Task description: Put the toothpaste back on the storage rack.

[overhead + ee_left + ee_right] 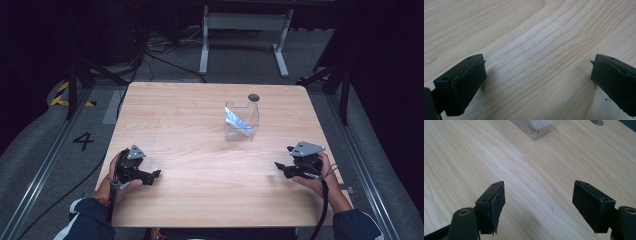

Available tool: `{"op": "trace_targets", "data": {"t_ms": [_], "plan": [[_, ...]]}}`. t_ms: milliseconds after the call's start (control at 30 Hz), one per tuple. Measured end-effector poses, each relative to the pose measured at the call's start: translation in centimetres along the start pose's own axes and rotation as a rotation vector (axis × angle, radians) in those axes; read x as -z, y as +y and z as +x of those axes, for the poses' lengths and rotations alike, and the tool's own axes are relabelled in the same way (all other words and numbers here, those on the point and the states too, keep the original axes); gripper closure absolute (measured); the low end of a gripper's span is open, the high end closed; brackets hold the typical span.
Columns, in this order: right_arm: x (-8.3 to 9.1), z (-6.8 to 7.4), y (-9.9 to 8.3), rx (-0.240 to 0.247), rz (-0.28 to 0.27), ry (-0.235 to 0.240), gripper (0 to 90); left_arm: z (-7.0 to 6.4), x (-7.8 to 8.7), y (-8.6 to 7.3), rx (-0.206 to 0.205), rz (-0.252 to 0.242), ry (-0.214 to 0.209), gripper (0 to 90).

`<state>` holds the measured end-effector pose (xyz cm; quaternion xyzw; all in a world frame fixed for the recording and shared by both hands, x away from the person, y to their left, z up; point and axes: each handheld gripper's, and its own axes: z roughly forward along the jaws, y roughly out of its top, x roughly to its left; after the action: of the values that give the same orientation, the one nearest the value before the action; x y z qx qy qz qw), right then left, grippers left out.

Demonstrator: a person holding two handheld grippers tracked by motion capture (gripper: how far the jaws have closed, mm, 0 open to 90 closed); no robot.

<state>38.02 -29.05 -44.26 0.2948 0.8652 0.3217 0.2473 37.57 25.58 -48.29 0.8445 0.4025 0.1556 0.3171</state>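
From above, your left gripper (150,176) sits at the near-left of the wooden table (190,125) and your right gripper (282,167) at the near-right, both low over bare wood and pointing inward, while a clear plastic box (241,121) with something white and blue inside stands well apart toward the far side, near a dark round hole (253,97). Your left gripper view has the jaws spread wide with nothing but wood grain between them. Your right gripper view shows the jaws wide apart and empty too, the clear box (536,127) up at the top edge.
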Motion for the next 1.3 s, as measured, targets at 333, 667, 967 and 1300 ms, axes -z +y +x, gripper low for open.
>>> {"op": "trace_targets", "data": {"t_ms": [333, 667, 967, 1300], "plan": [[0.5, 0.2, -3.1, -0.086, 0.033, -0.015, 21.7, 0.0, 0.0, 0.0, 0.002, 0.001, 0.001, 0.5], [1.3, -0.1, -6.4, -0.194, 0.022, -0.015, 18.5, -0.2, -0.1, 0.0, 0.019, 0.002, -0.008, 0.5], [1.5, -1.2, -8.1, -0.346, 0.01, -0.009, 15.2, 0.0, -0.2, 0.2, -0.008, -0.002, -0.003, 0.3], [1.4, -1.2, -8.0, -0.344, 0.009, -0.006, 15.0, -0.1, -0.3, 0.3, 0.002, 0.006, -0.016, 0.2]]}}
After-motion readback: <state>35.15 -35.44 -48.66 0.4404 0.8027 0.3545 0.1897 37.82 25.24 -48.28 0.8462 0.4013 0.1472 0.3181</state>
